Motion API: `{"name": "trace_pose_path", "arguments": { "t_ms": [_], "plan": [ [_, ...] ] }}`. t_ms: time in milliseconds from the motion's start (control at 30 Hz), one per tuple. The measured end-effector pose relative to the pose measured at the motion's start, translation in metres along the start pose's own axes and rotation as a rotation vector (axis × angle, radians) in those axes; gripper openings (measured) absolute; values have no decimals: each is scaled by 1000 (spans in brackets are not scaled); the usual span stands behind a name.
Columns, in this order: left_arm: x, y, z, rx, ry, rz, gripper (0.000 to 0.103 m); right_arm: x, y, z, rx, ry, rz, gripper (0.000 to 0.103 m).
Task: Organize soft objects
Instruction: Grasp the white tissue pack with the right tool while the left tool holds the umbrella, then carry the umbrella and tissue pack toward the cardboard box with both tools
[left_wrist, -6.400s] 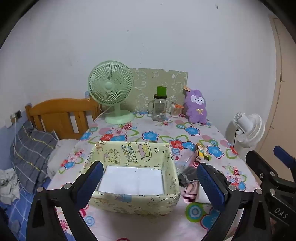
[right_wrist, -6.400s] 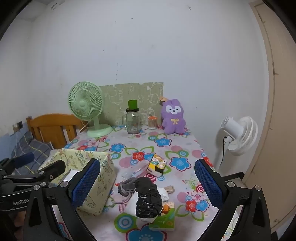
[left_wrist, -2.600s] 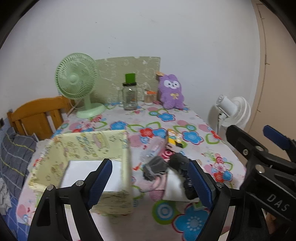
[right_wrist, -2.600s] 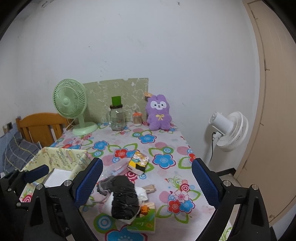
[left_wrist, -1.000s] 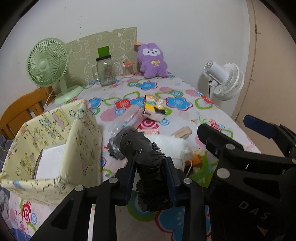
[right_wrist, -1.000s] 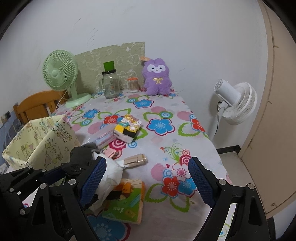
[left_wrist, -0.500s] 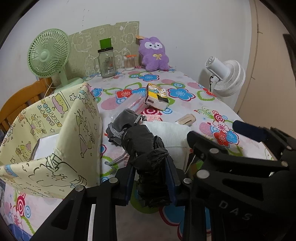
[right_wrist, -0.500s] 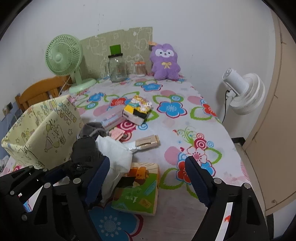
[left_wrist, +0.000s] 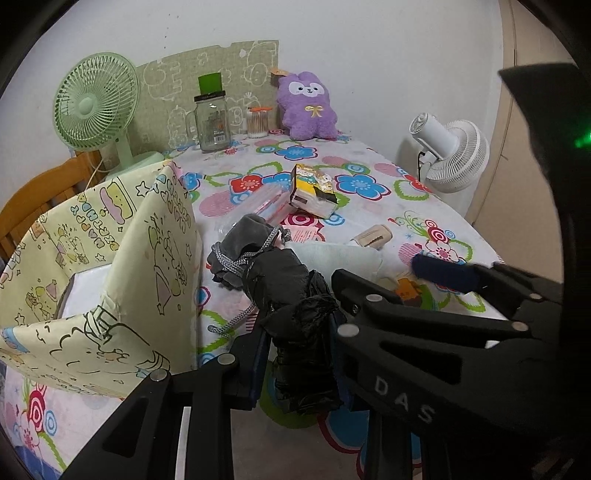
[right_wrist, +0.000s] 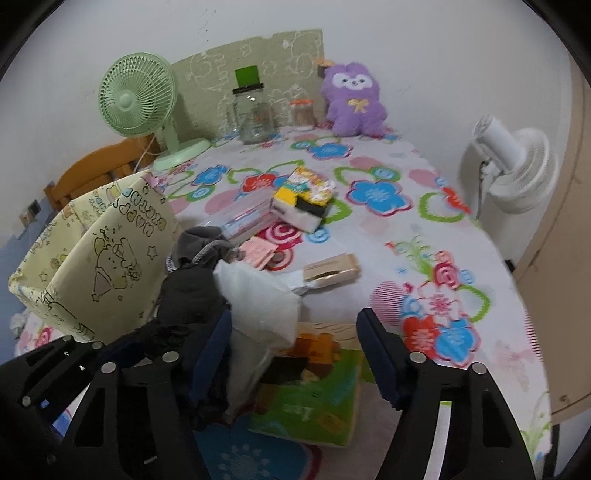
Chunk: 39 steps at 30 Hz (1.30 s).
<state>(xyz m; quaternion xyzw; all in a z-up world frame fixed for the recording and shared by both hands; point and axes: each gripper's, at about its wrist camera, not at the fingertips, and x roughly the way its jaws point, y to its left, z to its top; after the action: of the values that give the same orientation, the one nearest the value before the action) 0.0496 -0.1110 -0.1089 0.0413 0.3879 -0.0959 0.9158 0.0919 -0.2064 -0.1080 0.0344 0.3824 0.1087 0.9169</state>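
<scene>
Flowered table is crowded: left gripper pinches the black bundle, whose cord (seemingly loose) could snag the box, while the right gripper gapes wide.

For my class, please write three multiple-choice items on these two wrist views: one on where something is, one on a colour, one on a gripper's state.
1. Where does the purple plush rabbit sit?
A. inside the yellow cartoon-print fabric box
B. at the far edge of the floral-cloth table, by the wall
C. on the floor

2. What colour is the small desk fan on the table?
A. pale green
B. red
C. black

3. What is the left gripper doing?
A. open above the box
B. shut on nothing
C. shut on the crumpled black soft bundle

Answers: 1 B, the plush sits against the wall; 2 A, its cage and base are green; 3 C, both fingers press the bundle's sides.
</scene>
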Motion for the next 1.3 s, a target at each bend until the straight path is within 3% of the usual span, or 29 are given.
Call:
{"name": "trace_pose_path", "arguments": {
  "t_ms": [100, 167, 333, 1300],
  "plan": [
    [0, 0, 0, 2, 3, -3, 31, 5, 0, 0, 19, 14, 37, 51],
    [0, 0, 1, 2, 5, -6, 31, 6, 1, 0, 30, 23, 62, 32],
    [-2, -1, 4, 8, 3, -1, 30, 3, 5, 2, 18, 17, 66, 20],
    [-61, -32, 47, 74, -160, 21, 29, -88, 1, 36, -40, -206, -83, 17]
  ]
}}
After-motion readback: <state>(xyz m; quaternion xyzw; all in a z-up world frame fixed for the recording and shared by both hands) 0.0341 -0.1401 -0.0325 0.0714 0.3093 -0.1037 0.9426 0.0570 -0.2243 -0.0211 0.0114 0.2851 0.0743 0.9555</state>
